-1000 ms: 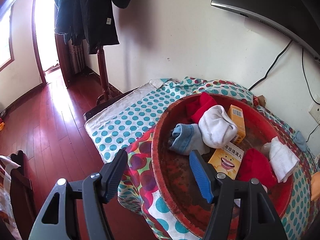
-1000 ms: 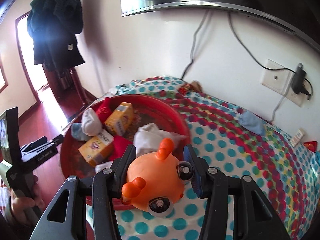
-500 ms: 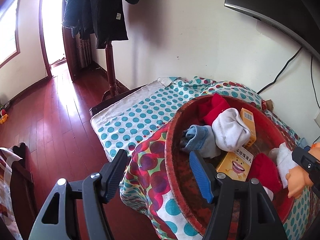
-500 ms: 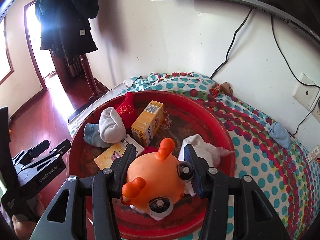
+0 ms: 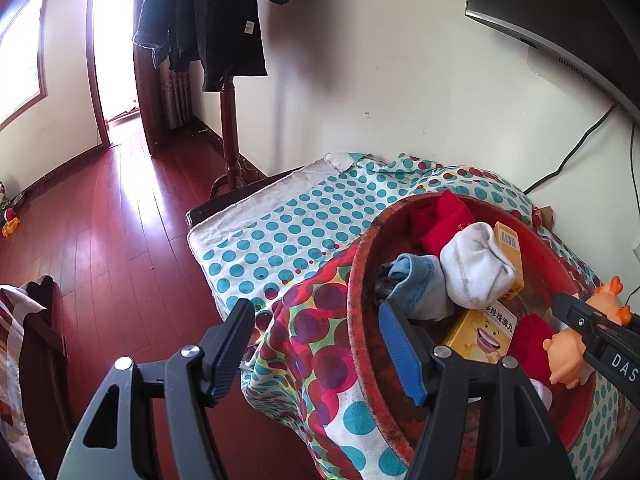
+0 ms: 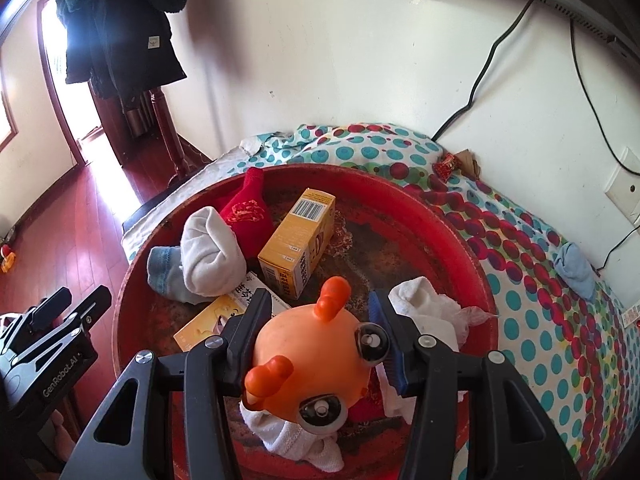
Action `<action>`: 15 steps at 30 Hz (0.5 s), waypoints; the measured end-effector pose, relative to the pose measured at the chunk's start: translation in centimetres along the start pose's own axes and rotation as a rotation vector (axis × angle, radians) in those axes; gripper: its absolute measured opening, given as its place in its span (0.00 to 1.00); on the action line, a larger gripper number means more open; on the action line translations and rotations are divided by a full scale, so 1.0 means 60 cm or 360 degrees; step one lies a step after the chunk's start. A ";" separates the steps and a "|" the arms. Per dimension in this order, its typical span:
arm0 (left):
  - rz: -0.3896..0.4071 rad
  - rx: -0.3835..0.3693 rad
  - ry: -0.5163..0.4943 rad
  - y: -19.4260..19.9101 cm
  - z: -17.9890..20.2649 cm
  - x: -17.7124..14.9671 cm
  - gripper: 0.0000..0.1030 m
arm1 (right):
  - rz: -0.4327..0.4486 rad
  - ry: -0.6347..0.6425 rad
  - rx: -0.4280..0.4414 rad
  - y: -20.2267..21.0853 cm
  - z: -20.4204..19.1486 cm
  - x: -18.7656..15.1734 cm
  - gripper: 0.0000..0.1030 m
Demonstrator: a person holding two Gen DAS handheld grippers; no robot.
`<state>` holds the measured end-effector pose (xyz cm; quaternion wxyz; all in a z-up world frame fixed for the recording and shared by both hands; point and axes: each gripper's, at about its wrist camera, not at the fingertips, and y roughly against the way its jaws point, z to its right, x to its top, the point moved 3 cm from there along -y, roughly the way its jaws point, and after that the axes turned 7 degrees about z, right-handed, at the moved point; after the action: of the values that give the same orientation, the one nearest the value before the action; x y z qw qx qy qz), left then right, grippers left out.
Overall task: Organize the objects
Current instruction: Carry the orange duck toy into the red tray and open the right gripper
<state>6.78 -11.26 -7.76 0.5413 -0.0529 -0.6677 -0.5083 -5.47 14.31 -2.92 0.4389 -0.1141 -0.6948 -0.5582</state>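
Now right claw [image 6: 320, 332] clamped on orange toy [image 6: 308, 360] over red basin [image 6: 420, 208]; left claw [image 5: 316, 344] spread wide, empty, beside basin rim.

Your basin [image 6: 460, 236] sits on table's cloth [image 6: 560, 320] at its left end. Inside: socks [image 6: 212, 256] left, upright box [image 6: 298, 236] centre, flat box [image 6: 208, 322] before it, rag [image 6: 432, 308] right. Toy [image 6: 316, 356] above basin's near edge.
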 end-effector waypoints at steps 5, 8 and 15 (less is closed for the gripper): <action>-0.0005 0.0002 -0.0013 -0.003 0.003 -0.001 0.64 | -0.0040 -0.0046 0.0027 -0.012 0.005 0.000 0.49; 0.0007 0.0014 -0.0021 -0.002 0.004 -0.001 0.64 | -0.0050 -0.0019 0.0014 -0.016 0.002 0.000 0.49; 0.0014 -0.0009 -0.0055 0.000 0.008 -0.001 0.64 | -0.0024 0.0075 0.0016 -0.011 -0.009 0.005 0.48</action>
<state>6.49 -10.89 -7.77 0.5319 -0.0661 -0.6751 -0.5069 -5.79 13.50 -3.15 0.4515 -0.0935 -0.6879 -0.5605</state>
